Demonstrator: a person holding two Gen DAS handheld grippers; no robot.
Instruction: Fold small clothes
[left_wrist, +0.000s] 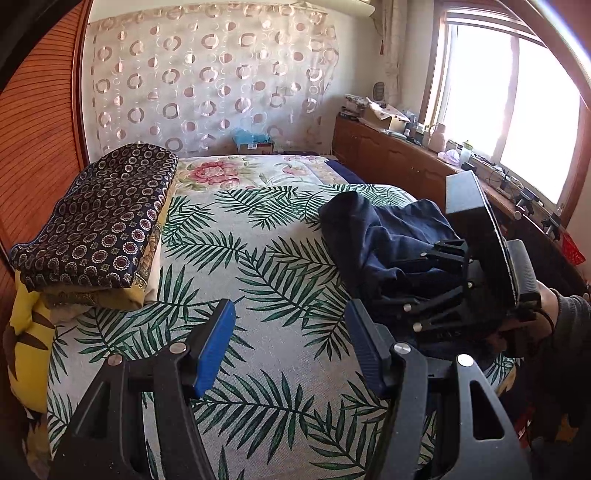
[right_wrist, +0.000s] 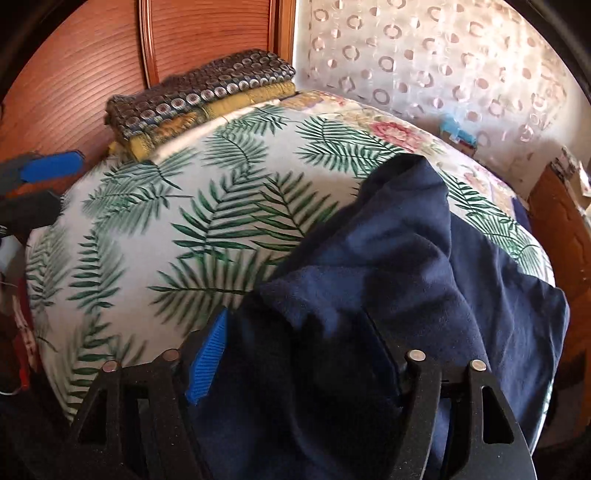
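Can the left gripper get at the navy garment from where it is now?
Probably yes. The left gripper hangs open over bare leaf-print bedspread, and the navy garment lies just to its right. Only the right gripper, buried in the same cloth, crowds that side.

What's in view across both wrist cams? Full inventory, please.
navy garment: 1, dark blue, crumpled at the bed's right side, draped over the right gripper
bedspread: 1, white with green fern print, covers the bed
folded blankets: 1 stack, dark patterned on top, yellow below, left side of bed
curtain: 1, sheer with circles, back wall
cabinet: 1, brown, cluttered top, under the window
left gripper: open, above bare bedspread
right gripper: fingers apart, garment between and over them
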